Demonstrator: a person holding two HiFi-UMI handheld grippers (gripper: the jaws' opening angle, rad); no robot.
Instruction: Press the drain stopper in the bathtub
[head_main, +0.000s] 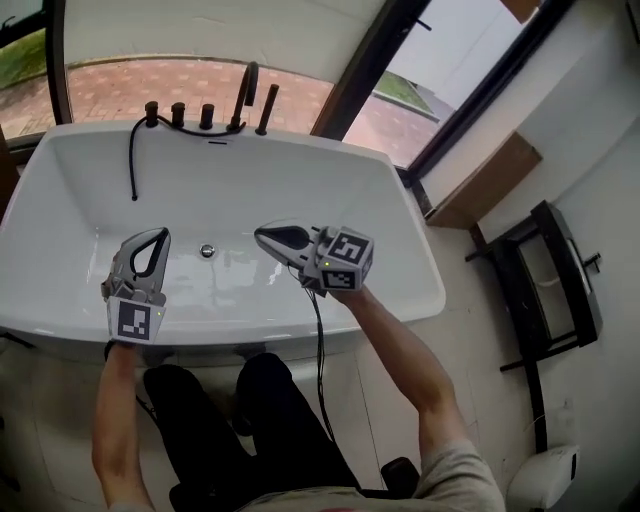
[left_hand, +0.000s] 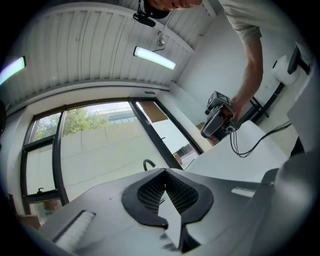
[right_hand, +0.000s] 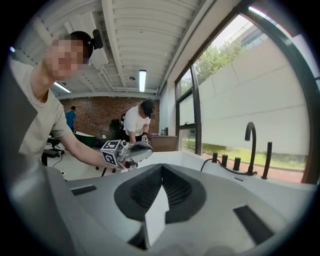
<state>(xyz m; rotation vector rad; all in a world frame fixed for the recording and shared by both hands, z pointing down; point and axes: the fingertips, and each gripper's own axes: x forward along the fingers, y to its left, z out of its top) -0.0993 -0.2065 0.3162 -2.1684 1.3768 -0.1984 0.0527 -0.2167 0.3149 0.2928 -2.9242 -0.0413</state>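
The round chrome drain stopper sits on the floor of the white bathtub, between my two grippers. My left gripper hovers over the tub's near left and tilts upward; its jaws are shut with nothing between them. To the right of the stopper, my right gripper points left, also shut and holding nothing. Neither touches the stopper. Each gripper view shows the other gripper: the right gripper and the left gripper. The stopper is hidden in both gripper views.
Black faucet and taps stand on the tub's far rim, with a black hose hanging into the tub. A black rack stands on the right. Large windows lie behind the tub. People stand farther back in the room.
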